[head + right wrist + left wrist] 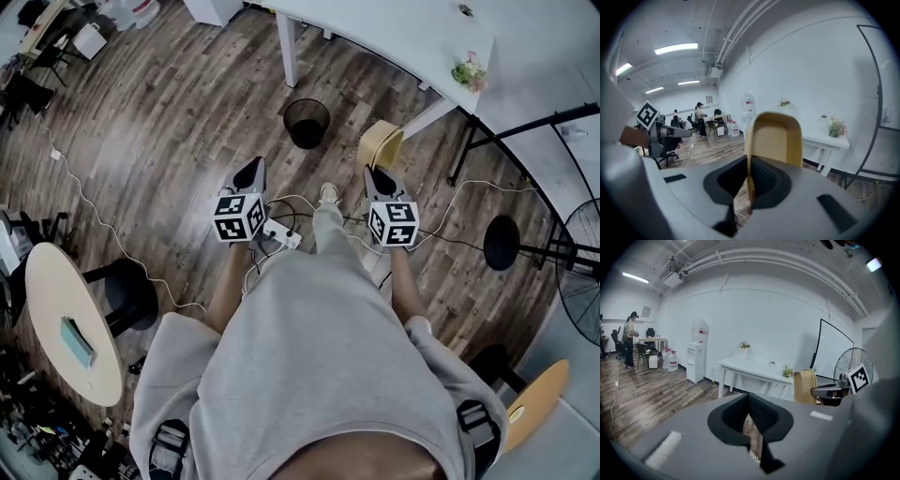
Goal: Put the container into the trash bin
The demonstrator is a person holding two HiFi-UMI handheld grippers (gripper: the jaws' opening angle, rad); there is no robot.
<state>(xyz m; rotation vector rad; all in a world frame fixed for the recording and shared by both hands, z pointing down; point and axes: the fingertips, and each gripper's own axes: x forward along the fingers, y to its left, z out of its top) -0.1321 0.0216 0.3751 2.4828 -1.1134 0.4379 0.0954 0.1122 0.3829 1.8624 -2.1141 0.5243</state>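
Note:
A tan paper container stands upright in my right gripper, whose jaws are shut on its rim. In the right gripper view the container rises just past the right gripper. The black mesh trash bin stands on the wood floor ahead, up and to the left of the container, near a white table leg. My left gripper is level with the right one, shut and empty; in its own view the left gripper shows only floor past its pads. The container appears there at the right.
A long white table runs behind the bin. A power strip and cables lie at the person's feet. A round table is at the left, a black stool and a fan at the right. A person stands far off.

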